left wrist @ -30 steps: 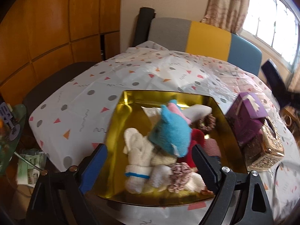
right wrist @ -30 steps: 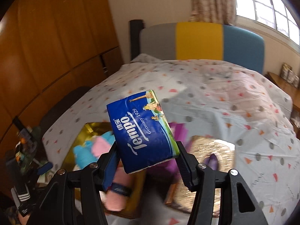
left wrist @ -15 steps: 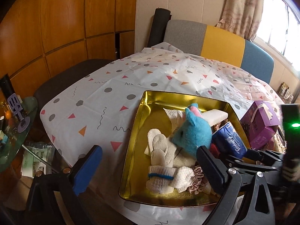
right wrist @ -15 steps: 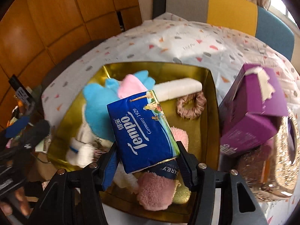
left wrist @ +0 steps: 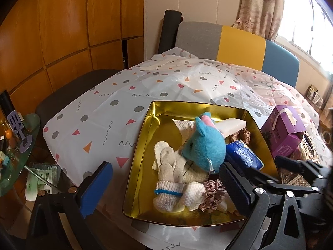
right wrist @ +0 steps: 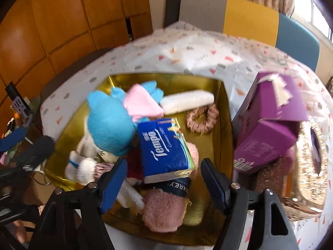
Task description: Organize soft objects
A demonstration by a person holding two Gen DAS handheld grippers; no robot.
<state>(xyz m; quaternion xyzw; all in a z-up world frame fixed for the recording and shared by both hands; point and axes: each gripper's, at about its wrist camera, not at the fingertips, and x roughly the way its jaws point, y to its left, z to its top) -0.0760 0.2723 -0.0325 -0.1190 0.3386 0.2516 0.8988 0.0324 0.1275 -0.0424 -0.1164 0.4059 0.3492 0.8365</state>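
Lying in the gold tray (right wrist: 225, 102), toward its right side: a blue tissue pack (right wrist: 164, 149), resting on a pink towel roll (right wrist: 166, 206) and leaning against a blue plush toy (right wrist: 110, 125). Hovering just behind the pack: the right gripper (right wrist: 163, 183), jaws spread wide, released and gripping nothing. Sharing the tray: white knit gloves (left wrist: 168, 193), a ruffled scrunchie (left wrist: 214, 193), a white roll (right wrist: 187, 103) and a braided hair tie (right wrist: 203, 118) near the far edge. Hanging over the tray's near left corner: the left gripper (left wrist: 164, 187), also wide apart and empty. Sitting just beside the tray's right edge on the patterned tablecloth (left wrist: 116, 114): a purple box (right wrist: 270, 123).
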